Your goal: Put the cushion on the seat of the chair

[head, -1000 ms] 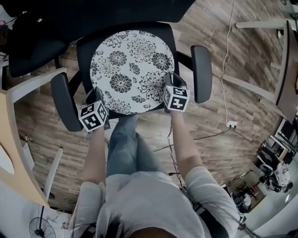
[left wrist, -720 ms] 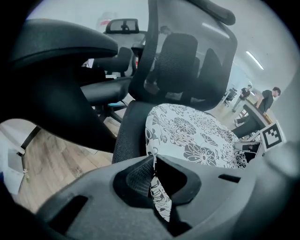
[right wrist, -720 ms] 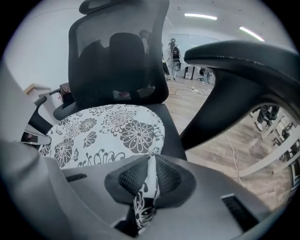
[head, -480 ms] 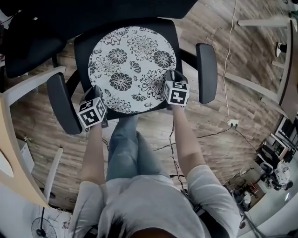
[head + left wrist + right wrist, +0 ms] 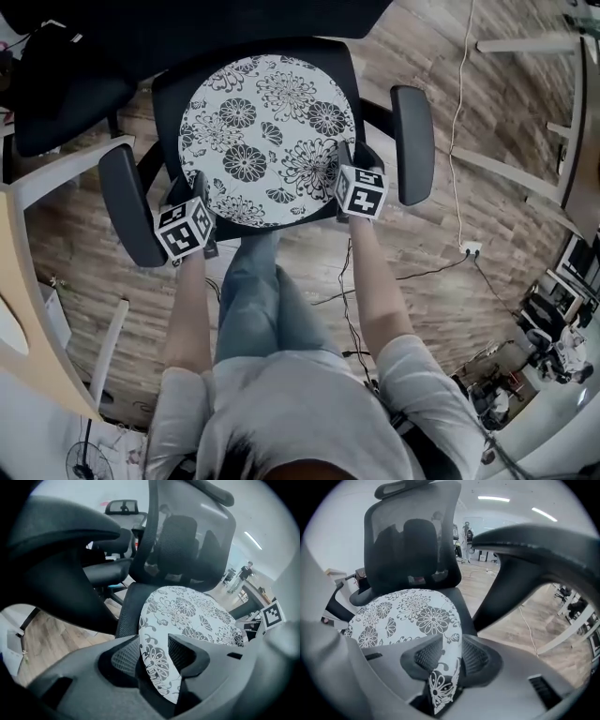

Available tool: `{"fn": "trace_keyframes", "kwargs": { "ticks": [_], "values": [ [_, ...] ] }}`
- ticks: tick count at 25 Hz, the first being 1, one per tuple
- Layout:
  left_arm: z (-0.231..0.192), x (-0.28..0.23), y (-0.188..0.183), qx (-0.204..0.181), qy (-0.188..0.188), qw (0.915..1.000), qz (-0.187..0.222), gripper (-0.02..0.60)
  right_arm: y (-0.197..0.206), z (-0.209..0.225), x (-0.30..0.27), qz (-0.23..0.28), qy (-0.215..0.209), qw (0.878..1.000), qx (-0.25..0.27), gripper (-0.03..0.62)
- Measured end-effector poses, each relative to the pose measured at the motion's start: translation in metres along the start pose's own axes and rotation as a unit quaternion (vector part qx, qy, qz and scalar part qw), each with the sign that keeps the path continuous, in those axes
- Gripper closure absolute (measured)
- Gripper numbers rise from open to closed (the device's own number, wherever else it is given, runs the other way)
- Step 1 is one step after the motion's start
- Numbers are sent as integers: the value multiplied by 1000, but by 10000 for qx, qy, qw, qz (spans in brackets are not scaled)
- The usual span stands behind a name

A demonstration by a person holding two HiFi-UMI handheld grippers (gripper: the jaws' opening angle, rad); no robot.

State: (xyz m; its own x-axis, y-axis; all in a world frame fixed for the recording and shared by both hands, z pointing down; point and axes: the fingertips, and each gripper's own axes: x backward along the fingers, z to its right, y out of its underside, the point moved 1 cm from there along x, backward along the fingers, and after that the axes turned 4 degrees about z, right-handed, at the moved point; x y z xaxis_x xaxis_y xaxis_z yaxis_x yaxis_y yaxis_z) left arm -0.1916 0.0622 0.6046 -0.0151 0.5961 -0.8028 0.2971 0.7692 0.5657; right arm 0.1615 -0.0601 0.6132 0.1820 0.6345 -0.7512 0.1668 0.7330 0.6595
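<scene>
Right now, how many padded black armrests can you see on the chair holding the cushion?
2. One padded black armrest stands left of the round floral cushion, the other to its right. Both show in full in the head view, and none seems hidden.

White cushion [image 5: 267,136] — black floral print, black chair [image 5: 412,141], brown wood-grain floor [image 5: 525,272]

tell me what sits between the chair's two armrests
The round floral cushion, lying flat on the black seat, fills the stretch between the armrests. The head view shows it.
</scene>
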Motion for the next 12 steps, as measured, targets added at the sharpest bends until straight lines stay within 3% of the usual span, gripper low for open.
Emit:
{"fn": "trace_keyframes", "kwargs": {
  "ticks": [4, 6, 9, 12],
  "values": [
    [8, 15, -12, -97, -112, 9993, 349, 413, -11, -7, 22, 325, -31, 9994, 94, 488],
    [14, 24, -19, -227, -96, 9985, 498, 419, -16, -14, 34, 456, -122, 9987, 202, 532],
    [24, 35, -33, -503, -72, 9964, 683, 528, -25, -25, 49, 635, -344, 9971, 232, 569],
    [36, 49, -46, -751, 47, 9935, 857, 563, -34, -33, 66, 823, -523, 9951, 157, 576]
  ]
}}
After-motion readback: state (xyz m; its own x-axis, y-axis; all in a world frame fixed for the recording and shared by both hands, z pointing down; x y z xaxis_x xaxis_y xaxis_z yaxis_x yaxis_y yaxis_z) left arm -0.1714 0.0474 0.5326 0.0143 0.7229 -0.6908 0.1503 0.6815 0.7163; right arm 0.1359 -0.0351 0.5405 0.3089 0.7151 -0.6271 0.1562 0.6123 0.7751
